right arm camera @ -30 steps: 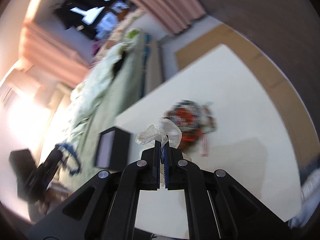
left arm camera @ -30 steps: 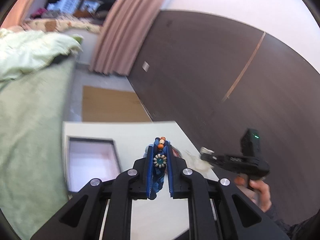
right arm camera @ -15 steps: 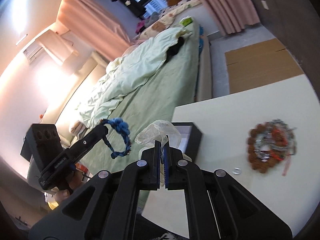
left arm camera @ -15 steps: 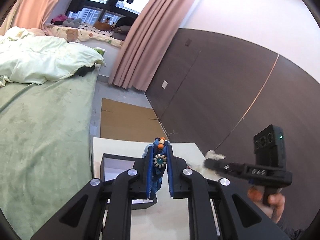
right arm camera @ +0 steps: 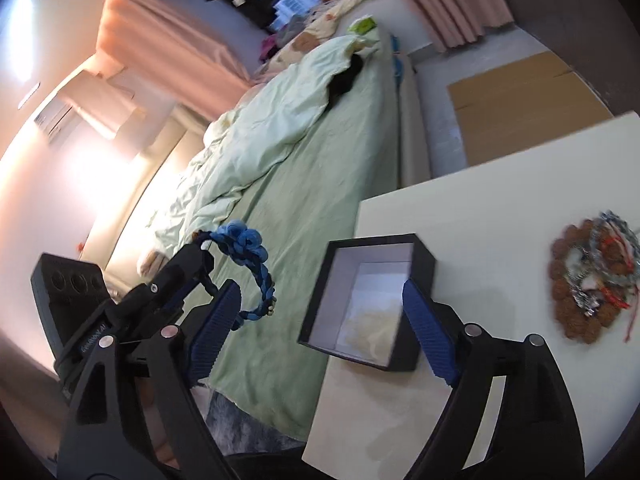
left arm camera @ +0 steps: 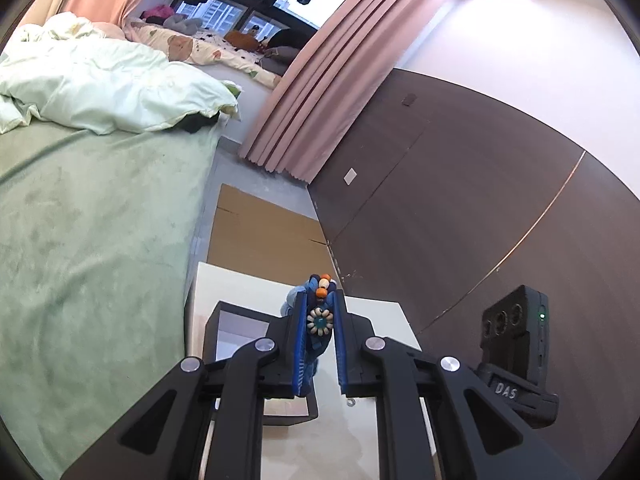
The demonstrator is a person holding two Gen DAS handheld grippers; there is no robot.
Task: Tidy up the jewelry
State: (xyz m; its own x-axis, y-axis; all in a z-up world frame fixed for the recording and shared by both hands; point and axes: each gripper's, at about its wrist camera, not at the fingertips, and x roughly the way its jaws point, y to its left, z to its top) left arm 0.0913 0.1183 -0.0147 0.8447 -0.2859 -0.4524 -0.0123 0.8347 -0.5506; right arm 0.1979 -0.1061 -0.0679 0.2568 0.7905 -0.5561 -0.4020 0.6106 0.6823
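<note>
- Blue-padded fingers (left arm camera: 301, 336) of the left gripper (left arm camera: 319, 320) stand close together, pinched on a braided blue bracelet (left arm camera: 319, 308); its shell-petal flower charm with a teal centre sits between the pads, and orange and white beads poke out above the tips.
- From the right wrist view, the same left gripper (right arm camera: 202, 258) appears at the lower left, held over the edge of the bed, with the bracelet (right arm camera: 256, 268) hanging from its tips as a loop of light and dark blue cord.
- Right gripper (right arm camera: 320, 320) fingers (right arm camera: 430, 340) are spread wide apart with nothing between the pads.
- Just beyond those open fingers sits a black box (right arm camera: 424, 264), lid off, on the near left corner of a cream table (right arm camera: 500, 184); its pale lining holds a crumpled clear plastic bag (right arm camera: 374, 326) in the near end.
- In the left wrist view, the black box (left arm camera: 212, 320) lies below and behind the pinched fingers, partly hidden by them.
- To the right on the table, well apart from the box, lies a blurred heap of jewelry (right arm camera: 592, 284): a ring of brown beads with silver chain and red thread tangled in it.
- Past the table, flat cardboard (right arm camera: 524, 104) lies on the floor.
- A bed with a green cover (left arm camera: 88, 240) and a rumpled pale duvet (left arm camera: 100, 92) runs along the left side.
- Farthest off, pink curtains (left arm camera: 320, 92) hang beside a dark window, and a dark wood-panelled wall (left arm camera: 460, 208) runs along the right.
</note>
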